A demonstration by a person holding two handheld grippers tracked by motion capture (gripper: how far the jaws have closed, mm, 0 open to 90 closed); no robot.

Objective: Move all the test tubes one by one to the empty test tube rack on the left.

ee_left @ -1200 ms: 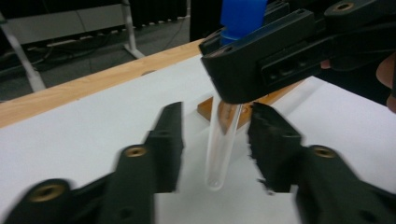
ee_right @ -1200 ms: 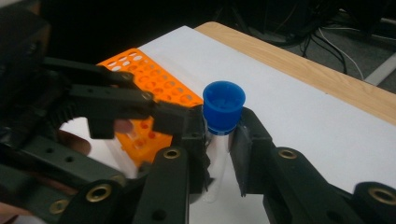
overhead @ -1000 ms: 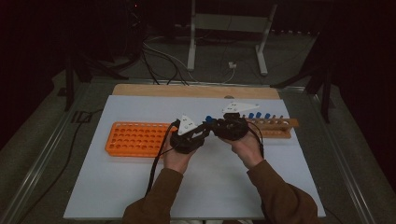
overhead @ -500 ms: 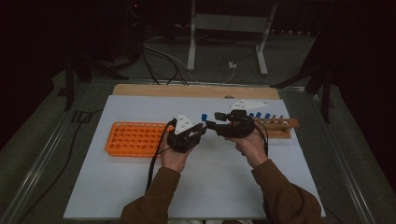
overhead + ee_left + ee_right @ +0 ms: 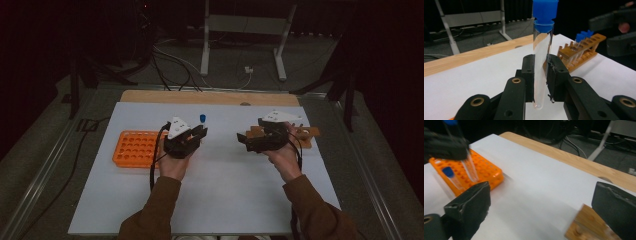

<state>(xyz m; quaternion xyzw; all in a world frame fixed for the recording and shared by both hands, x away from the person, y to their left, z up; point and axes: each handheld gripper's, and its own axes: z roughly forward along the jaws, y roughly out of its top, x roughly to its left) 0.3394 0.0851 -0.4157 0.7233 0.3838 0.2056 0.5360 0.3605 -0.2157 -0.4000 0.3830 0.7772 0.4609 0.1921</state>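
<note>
Handover done: tube [image 5: 541, 62] now sits clamped upright in the left claw [image 5: 192, 136], blue cap above the jaws, round bottom poking out below. Right claw [image 5: 248, 141] has just been opening; jaws now wide apart w/ nothing between them. A sec ago both claws met mid-table; now they're well apart, right one back near the wood rack [image 5: 306, 135]. Orange rack [image 5: 131, 148] lies just beside the left claw, probably the tube's next stop. One capped tube [image 5: 452, 178] seems to stand there already, though blurred.
</note>
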